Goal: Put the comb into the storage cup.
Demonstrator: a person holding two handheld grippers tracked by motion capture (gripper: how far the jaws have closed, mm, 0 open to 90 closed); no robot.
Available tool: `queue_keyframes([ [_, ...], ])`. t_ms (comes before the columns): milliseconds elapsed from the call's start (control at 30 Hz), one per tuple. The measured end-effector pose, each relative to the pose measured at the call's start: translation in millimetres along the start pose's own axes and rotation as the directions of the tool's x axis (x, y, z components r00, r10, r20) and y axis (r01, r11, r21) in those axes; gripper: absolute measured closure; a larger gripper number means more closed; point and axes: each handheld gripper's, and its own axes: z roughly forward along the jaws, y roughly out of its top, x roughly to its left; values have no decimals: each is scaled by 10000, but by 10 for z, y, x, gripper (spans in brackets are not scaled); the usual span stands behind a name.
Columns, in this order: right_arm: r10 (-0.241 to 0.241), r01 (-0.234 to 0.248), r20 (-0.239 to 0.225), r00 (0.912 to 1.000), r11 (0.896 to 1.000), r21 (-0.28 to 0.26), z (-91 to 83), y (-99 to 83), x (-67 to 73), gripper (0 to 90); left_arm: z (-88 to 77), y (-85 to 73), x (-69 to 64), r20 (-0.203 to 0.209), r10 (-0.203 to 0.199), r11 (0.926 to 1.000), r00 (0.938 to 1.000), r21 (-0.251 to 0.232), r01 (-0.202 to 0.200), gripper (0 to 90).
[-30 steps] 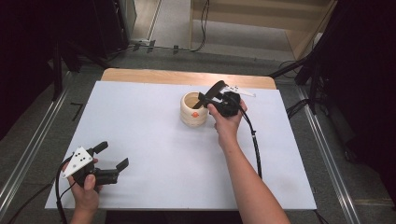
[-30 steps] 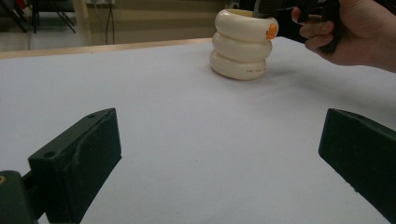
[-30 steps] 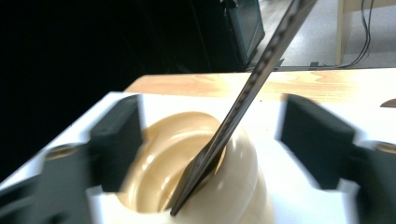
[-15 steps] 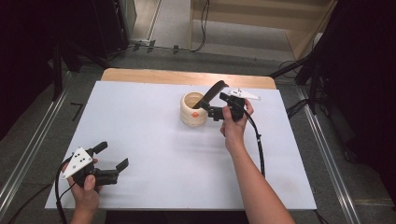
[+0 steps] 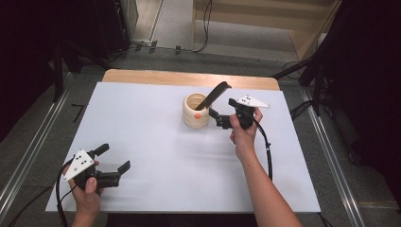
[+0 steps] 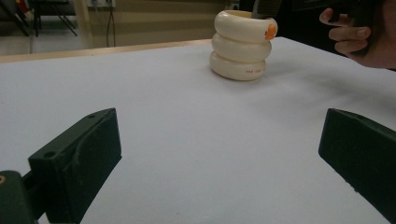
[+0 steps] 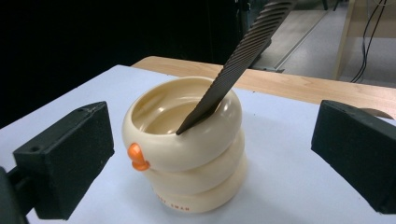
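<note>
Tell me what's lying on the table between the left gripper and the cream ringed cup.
Nothing: in the left gripper view, bare white table runs from the open left gripper up to the cream cup.

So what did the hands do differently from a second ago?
The right hand-held gripper opened its jaws, let go of the dark comb and backed off to the right. The comb now leans in the cream cup. The cup and the left hand-held gripper stayed put.
</note>
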Motion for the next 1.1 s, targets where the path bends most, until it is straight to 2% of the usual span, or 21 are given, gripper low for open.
queue_keyframes([
  [200,-282,281,-161,9995,9995,-109,-91,-50,19,0,0,-1,-3,-7,13,10000,10000,-8,-13,0],
  [433,-759,759,-42,9971,9971,-23,-187,-116,52,0,1,0,-3,-1,21,10000,10000,-19,-21,0],
  [733,-1119,1119,-91,9937,9937,-71,-319,-196,87,0,2,-1,-7,1,31,10000,10000,-25,-31,0],
  [1100,-987,987,22,9951,9951,-82,-458,-334,16,0,1,-1,-8,-10,33,10000,10000,-29,-33,0],
])
